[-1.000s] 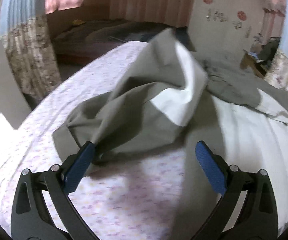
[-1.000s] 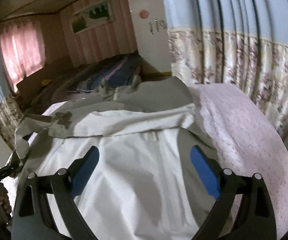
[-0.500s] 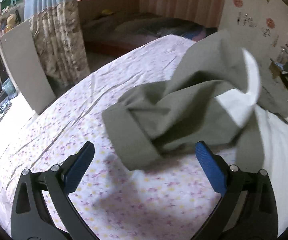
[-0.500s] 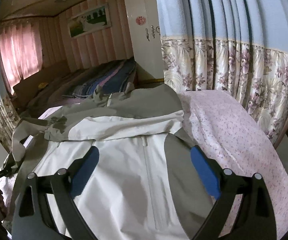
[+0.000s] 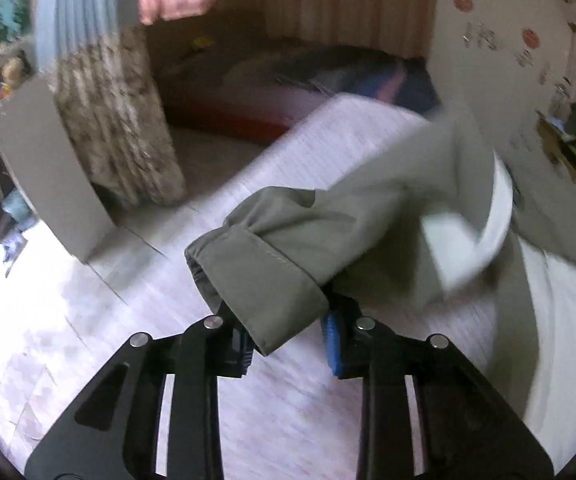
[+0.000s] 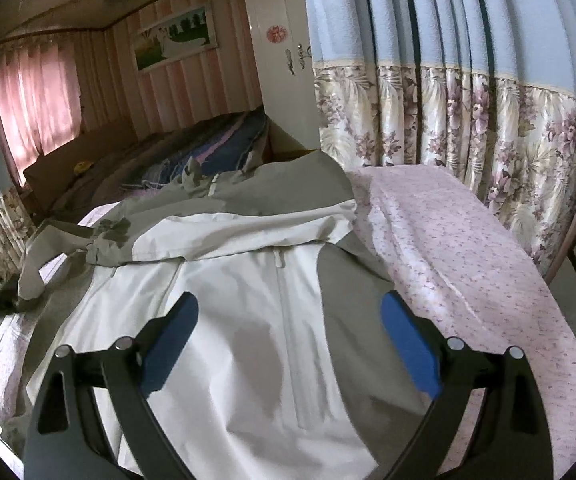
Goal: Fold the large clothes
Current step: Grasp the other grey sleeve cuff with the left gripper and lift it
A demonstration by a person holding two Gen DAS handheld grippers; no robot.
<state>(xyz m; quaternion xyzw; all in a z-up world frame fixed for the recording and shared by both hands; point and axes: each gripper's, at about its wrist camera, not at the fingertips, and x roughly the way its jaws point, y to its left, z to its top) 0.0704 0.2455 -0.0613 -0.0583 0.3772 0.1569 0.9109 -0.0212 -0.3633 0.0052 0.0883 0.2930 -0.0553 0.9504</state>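
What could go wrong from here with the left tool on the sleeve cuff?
1. The left tool, whose jaws have just been closing, pinches only the cuff near its edge, so it may slip out when pulled.
2. The sleeve looks twisted and could fold in crooked.
3. The right tool is open above the jacket, so the body may drag.

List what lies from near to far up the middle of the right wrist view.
right gripper → white front of the jacket → olive shoulder panel of the jacket → the far bed with the striped cover → pink striped wall with the picture
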